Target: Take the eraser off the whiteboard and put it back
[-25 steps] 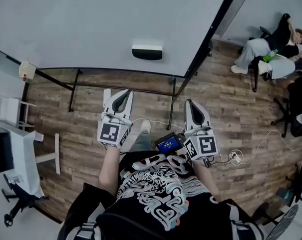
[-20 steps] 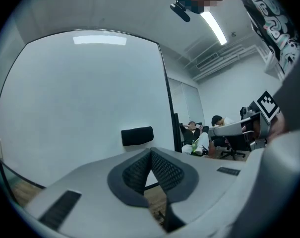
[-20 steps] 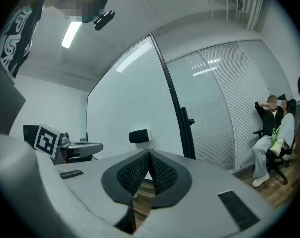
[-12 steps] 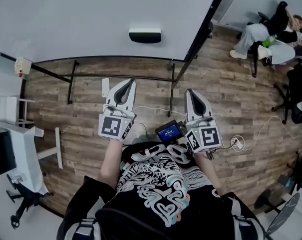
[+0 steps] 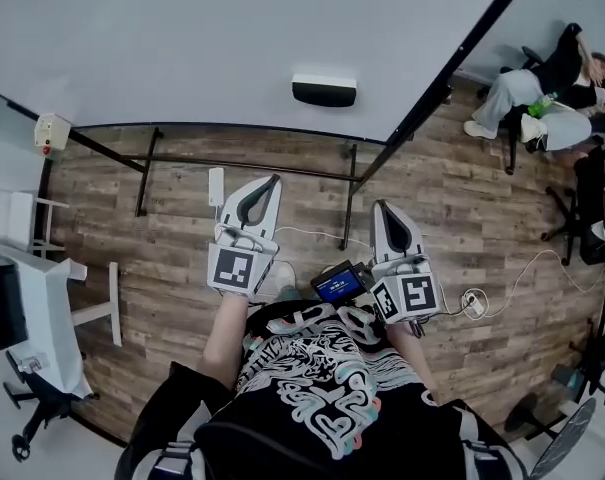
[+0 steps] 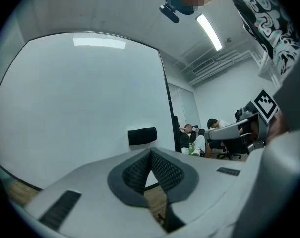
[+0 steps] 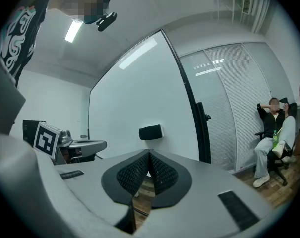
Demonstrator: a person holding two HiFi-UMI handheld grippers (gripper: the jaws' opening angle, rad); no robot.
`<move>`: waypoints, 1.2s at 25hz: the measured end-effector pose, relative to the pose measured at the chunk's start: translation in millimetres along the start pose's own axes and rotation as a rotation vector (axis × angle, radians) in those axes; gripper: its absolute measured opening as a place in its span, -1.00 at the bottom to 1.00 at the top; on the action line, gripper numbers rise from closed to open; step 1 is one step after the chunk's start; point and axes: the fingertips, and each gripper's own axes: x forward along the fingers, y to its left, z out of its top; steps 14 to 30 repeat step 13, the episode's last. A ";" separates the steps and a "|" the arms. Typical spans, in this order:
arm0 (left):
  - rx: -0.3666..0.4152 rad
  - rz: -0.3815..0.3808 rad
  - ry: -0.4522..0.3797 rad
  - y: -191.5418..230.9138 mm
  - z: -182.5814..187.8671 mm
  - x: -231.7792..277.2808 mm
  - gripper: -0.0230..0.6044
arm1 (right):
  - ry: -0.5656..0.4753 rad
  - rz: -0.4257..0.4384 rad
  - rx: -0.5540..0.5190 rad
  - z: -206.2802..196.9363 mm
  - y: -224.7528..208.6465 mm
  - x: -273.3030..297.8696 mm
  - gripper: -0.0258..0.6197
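Eraser (image 5: 324, 90) on whiteboard (image 5: 182, 48) face, likely magnet-held, where task wants it; fits pre-removal or post-return alike. Left gripper (image 5: 272, 181), right gripper (image 5: 385, 208): jaws pinched together, empty, levelled toward board, well short.

Eraser (image 5: 324, 90) on whiteboard (image 5: 232, 38), ahead of grippers.

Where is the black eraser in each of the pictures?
Head view: the eraser sits on the whiteboard, top middle.
Left gripper view: the eraser is in the middle, just above the left gripper.
Right gripper view: the eraser is in the middle, just above the right gripper.
Shared landmark: the whiteboard's black side frame, right of the eraser in every view.
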 end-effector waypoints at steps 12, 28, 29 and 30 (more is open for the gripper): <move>-0.022 0.032 0.013 16.8 -11.7 -6.8 -0.83 | 0.004 -0.036 0.017 -4.5 -0.1 6.2 -0.87; -0.021 0.034 0.013 18.0 -11.6 -8.2 -0.83 | 0.005 -0.035 0.017 -5.0 1.5 6.4 -0.87; -0.021 0.034 0.013 18.0 -11.6 -8.2 -0.83 | 0.005 -0.035 0.017 -5.0 1.5 6.4 -0.87; -0.021 0.034 0.013 18.0 -11.6 -8.2 -0.83 | 0.005 -0.035 0.017 -5.0 1.5 6.4 -0.87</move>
